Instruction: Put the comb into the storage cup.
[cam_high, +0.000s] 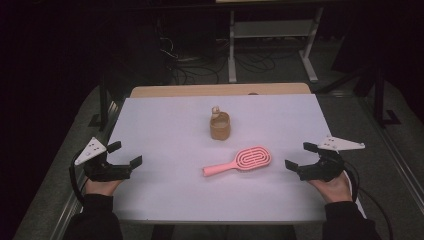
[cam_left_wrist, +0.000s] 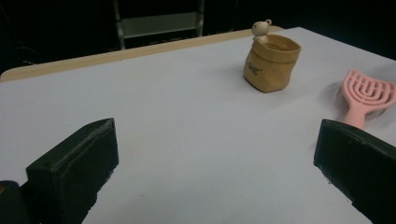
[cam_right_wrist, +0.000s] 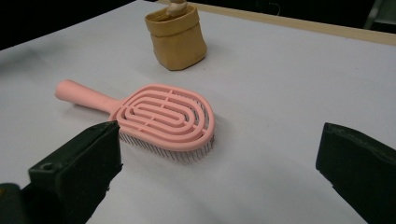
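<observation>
One table, white top, a strip of bare wood along the far edge. Two grippers, one per hand. Left gripper at the near left edge of the table, jaws spread wide, nothing between them; grey three-cornered plate on top. Right gripper at the near right edge, jaws also wide apart and empty, same plate on top. One pink hairbrush lying bristles down near the table's middle, toward the right; handle points to the near left, oval vented head nearest the right gripper but not touching it. One tan pouch standing upright, mouth open, just beyond the brush, apart from it. One small pale figure sits at the pouch's far rim.
</observation>
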